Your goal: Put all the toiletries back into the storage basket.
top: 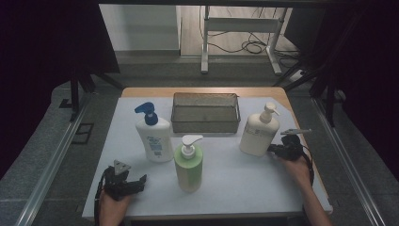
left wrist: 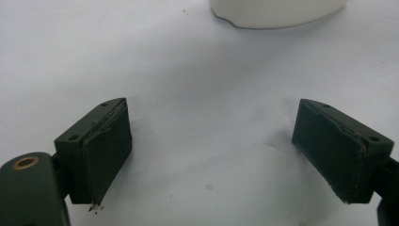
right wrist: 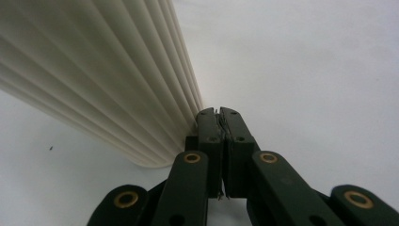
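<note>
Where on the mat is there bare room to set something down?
Free: the front strip between the left gripper and the green bottle, and the wide patch from that bottle to the right gripper. Crowded: the blue-pump bottle, mesh basket and cream bottle fill the back.

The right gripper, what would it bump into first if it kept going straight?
Probably the cream pump bottle. The shut right gripper already sits right beside its ribbed side, maybe touching, so it might just slide along it.

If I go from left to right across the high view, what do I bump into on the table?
Left tongs → blue-pump bottle → green bottle → cream bottle → right tongs.
</note>
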